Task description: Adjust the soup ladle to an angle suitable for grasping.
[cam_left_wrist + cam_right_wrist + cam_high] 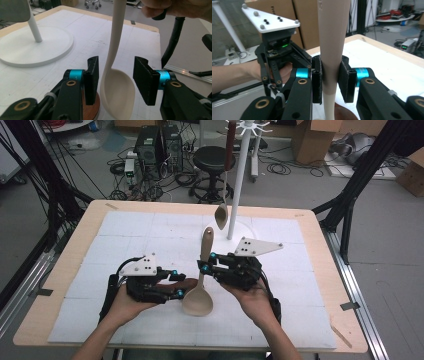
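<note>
The right gripper's (329,80) fingers clench the beige spoon's (199,292) handle, holding it upright above the worktop (150,235). The left gripper's (116,82) fingers stand released around its bowl. A handover seems finished; next comes hanging it on the white rack (240,175).

A laboratory or workshop test space. A light wooden counter (60,285) covered with white gridded foam sheet (150,235) stands on a grey concrete floor (380,225). Behind it lie two black computer towers (159,144) amid tangled black cables (150,185), a round black swivel stool (214,159) and brown cardboard boxes (315,137). Black metal tripod legs (357,177) flank the counter on the right side.
</note>
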Demonstrator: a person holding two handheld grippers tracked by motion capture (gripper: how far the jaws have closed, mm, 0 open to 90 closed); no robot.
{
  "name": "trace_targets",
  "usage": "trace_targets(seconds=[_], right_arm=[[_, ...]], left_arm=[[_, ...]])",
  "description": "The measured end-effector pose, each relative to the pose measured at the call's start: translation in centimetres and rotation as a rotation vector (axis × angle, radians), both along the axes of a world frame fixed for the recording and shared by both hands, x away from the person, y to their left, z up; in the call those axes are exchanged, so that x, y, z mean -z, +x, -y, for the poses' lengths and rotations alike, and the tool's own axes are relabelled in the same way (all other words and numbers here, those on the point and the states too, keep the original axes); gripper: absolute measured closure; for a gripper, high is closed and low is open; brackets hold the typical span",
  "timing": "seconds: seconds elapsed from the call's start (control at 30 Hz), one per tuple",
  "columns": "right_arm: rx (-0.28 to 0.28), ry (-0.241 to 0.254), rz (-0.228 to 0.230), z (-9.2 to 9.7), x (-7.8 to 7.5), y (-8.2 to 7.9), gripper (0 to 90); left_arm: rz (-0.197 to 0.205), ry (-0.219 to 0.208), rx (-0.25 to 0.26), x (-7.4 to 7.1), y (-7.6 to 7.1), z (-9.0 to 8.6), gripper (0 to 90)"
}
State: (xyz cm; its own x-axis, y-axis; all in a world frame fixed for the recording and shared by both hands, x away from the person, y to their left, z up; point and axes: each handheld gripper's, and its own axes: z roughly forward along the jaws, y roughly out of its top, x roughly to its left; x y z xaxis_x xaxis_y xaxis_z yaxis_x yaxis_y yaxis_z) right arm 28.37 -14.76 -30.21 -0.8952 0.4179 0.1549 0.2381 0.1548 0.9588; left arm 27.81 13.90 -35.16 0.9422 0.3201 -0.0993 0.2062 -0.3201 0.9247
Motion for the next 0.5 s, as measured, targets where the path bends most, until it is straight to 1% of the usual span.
trace_targets(seconds=[0.07, 0.1, 0.13, 0.2, 0.33, 0.5], right_arm=[[0.016, 0.003, 0.002, 0.4, -0.2, 0.1, 75.6], [0.024, -0.002, 0.004, 0.6, -0.3, 0.2, 75.6], [0.032, -0.009, 0.001, 0.8, -0.4, 0.4, 75.6], [0.047, -0.009, 0.004, 1.1, -0.6, 0.6, 75.6], [0.048, -0.01, -0.003, 1.9, -0.7, 1.2, 75.6], [0.054, -0.021, -0.009, 2.5, -0.6, 2.1, 75.5]], left_arm=[[0.007, 0.006, -0.01, 0.0, 0.0, -0.5, 53.5], [0.005, 0.0, -0.018, 0.0, -0.1, -0.7, 52.3], [0.008, 0.005, -0.022, -0.1, -0.1, -1.0, 51.0], [0.01, 0.005, -0.03, -0.1, -0.2, -1.5, 51.0], [0.01, -0.002, -0.058, 0.0, -0.3, -2.7, 48.9], [0.011, 0.005, -0.099, 0.2, -0.3, -3.8, 44.6]])
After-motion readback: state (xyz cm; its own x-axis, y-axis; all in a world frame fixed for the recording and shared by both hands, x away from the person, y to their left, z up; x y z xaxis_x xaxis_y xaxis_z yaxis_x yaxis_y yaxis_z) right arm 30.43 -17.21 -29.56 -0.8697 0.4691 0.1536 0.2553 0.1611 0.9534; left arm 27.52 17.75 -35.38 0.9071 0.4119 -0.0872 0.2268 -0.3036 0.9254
